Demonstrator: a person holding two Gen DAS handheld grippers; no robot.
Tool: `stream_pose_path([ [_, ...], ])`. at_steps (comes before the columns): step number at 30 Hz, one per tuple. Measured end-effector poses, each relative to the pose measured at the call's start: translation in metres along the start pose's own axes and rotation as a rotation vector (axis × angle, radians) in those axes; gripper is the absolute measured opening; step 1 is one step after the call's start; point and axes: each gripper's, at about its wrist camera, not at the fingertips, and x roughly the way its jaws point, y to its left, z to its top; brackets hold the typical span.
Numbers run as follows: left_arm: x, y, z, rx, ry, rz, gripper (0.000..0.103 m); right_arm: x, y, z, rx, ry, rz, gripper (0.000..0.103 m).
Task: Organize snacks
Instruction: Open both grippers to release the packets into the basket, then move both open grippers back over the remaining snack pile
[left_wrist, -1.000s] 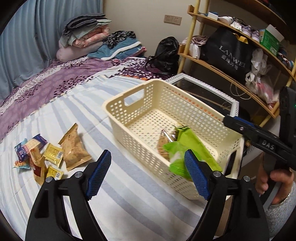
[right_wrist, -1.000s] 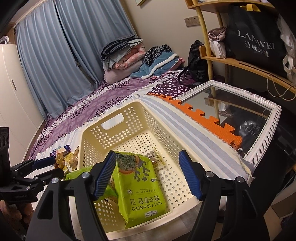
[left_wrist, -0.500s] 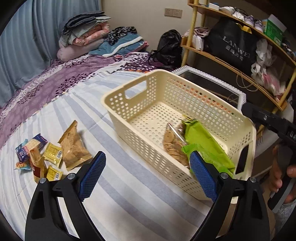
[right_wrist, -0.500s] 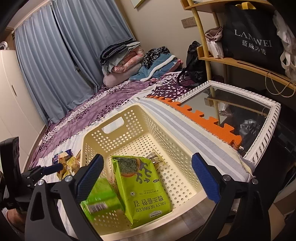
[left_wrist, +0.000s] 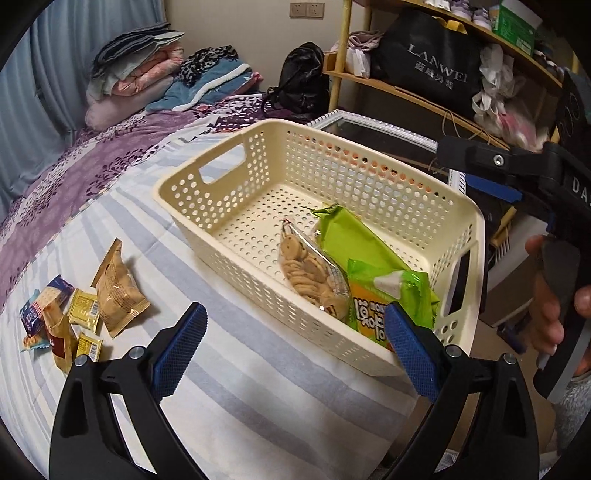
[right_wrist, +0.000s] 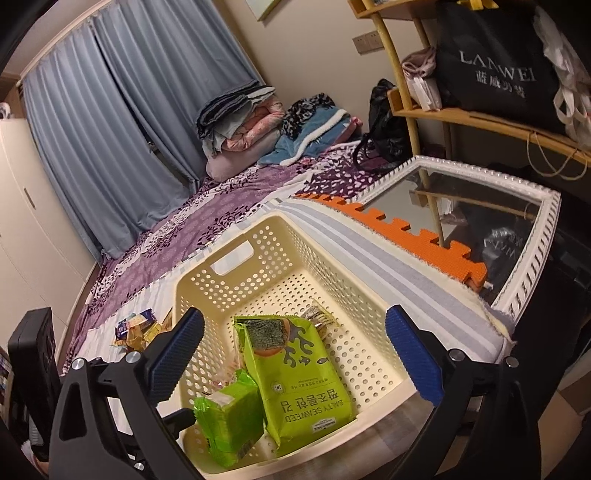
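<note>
A cream perforated basket (left_wrist: 258, 192) stands on the striped bed cover; it also shows in the right wrist view (right_wrist: 280, 266). Inside lie a clear bag of biscuits (left_wrist: 310, 273), a large green seaweed pack (right_wrist: 299, 373) and a smaller green packet (right_wrist: 229, 421) at the near end. Several loose snack packets (left_wrist: 81, 302) lie left of the basket. My left gripper (left_wrist: 291, 350) is open and empty above the cover in front of the basket. My right gripper (right_wrist: 291, 354) is open and empty over the basket's near end.
A white-framed mirror (right_wrist: 480, 206) and an orange foam mat (right_wrist: 399, 225) lie beyond the basket on the right. A wooden shelf unit with a black bag (left_wrist: 428, 62) stands behind. Folded bedding (left_wrist: 147, 85) is piled at the back of the purple bedspread.
My right gripper opened wide and the small green packet dropped from it into the basket's near end. My left gripper opened wider and drew back slightly.
</note>
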Motion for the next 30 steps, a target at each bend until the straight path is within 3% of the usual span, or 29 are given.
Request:
stream_pose_path([
  [8, -0.014, 0.019, -0.001, -0.064, -0.041, 0.025, 0.100, 0.009, 0.013, -0.003, -0.004, 0.017, 0.022, 0.098],
  [19, -0.029, 0.056, -0.011, -0.157, -0.072, 0.094, 0.100, 0.012, 0.044, -0.006, -0.076, -0.029, 0.003, 0.098],
  [30, -0.048, 0.103, -0.028, -0.271, -0.098, 0.176, 0.100, 0.022, 0.090, -0.015, -0.193, -0.004, 0.069, 0.098],
])
